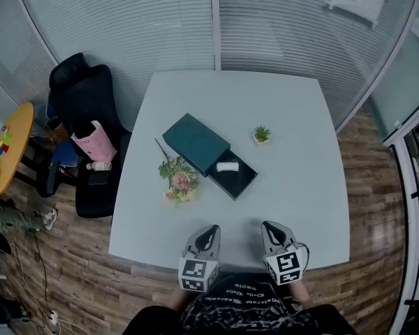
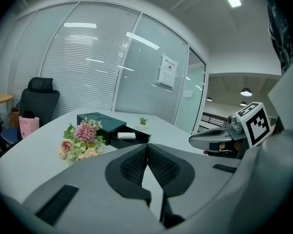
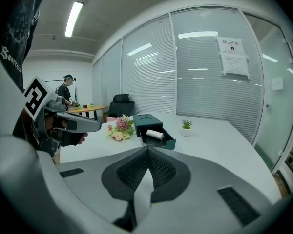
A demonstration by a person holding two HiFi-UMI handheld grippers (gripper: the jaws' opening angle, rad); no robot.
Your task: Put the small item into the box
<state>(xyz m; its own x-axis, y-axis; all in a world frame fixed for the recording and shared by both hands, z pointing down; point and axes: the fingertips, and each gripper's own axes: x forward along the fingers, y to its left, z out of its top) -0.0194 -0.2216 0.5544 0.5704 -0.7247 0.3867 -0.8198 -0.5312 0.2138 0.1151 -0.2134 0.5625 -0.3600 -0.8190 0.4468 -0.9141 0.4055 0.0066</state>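
The pale grey table (image 1: 293, 117) carries everything, and its smooth top is the first hazard: nothing pins the dark teal box (image 1: 195, 142) down, so a push on it would likely slide it.

The box's drawer (image 1: 241, 180) stands pulled out toward the near right. If it is to be closed, a shove from one gripper alone could drive the box back into the flower bouquet (image 1: 179, 180), which lies just beside its near left corner.

The left gripper (image 1: 211, 229) and right gripper (image 1: 271, 226) hover side by side at the table's near edge, well apart from the box. Each has its jaws together on nothing.

The small white roll (image 1: 228, 166) lies inside the open drawer, so the placing looks done. If it sits proud, a closing drawer might catch it.

The little potted plant (image 1: 262, 134) stands near the box's far right and could tip under a wide reach.
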